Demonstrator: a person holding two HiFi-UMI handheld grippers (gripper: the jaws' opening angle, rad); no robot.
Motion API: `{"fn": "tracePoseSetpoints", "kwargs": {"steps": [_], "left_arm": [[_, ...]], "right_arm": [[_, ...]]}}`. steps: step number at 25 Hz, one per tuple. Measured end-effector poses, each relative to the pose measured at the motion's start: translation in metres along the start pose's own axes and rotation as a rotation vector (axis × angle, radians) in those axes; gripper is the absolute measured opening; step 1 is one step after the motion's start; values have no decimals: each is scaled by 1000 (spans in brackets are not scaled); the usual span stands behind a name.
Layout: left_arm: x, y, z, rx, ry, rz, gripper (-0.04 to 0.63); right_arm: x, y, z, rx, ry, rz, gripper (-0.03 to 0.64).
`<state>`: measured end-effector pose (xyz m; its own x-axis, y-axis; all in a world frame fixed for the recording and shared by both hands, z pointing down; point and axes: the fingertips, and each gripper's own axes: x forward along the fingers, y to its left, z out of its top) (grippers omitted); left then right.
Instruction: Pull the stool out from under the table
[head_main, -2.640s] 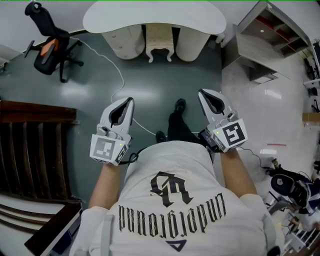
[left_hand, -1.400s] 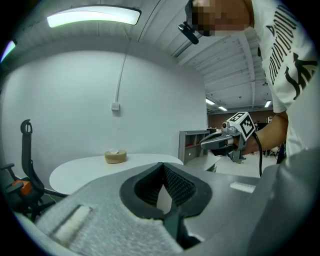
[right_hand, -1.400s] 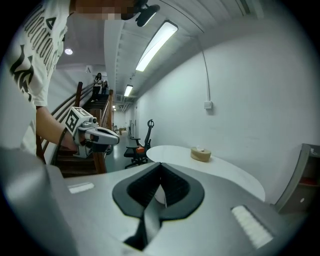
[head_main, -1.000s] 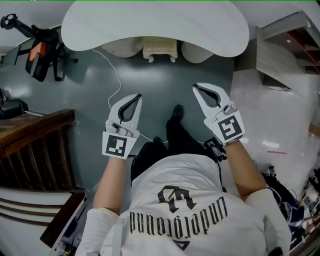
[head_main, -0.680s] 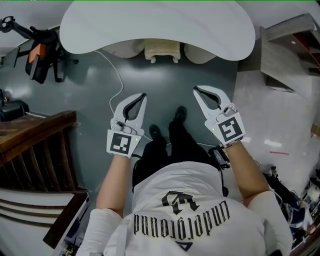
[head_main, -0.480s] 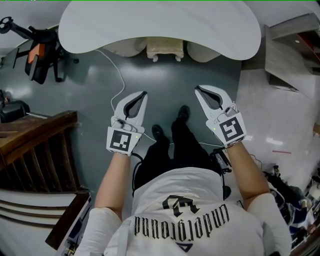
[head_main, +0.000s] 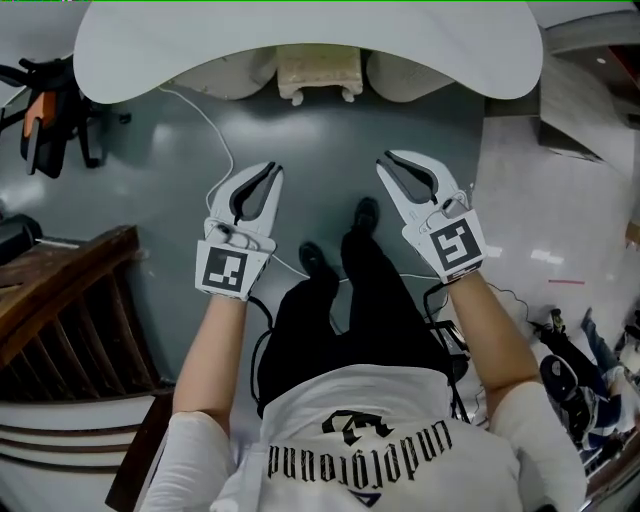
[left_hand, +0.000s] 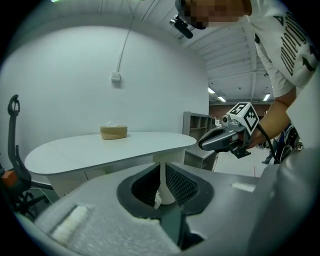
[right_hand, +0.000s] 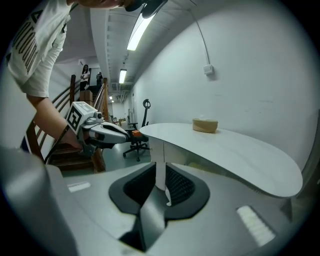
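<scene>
Since the earlier frames the table (head_main: 300, 40) is looming larger and nearer. Left gripper (head_main: 270, 172) and right gripper (head_main: 385, 160) are just cracking open, with nothing between their jaws. The stool (head_main: 318, 72) is sitting untouched under the table at twelve o'clock; grasping and pulling are remaining.

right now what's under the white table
A cream stool stands under the table, between two white pedestals. Only its front edge and two legs show; the table covers the rest.
</scene>
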<state>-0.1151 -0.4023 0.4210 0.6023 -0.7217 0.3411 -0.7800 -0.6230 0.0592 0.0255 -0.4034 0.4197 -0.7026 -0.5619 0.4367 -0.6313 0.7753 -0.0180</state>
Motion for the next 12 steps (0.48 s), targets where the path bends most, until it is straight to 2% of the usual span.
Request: {"fn": "tracePoseSetpoints", "kwargs": {"steps": [6, 12], "left_arm": [[36, 22, -58, -2, 0, -36, 63], [77, 46, -117, 15, 4, -50, 138]], "right_arm": [[43, -11, -53, 20, 3, -29, 95], [85, -27, -114, -1, 12, -42, 142]]}}
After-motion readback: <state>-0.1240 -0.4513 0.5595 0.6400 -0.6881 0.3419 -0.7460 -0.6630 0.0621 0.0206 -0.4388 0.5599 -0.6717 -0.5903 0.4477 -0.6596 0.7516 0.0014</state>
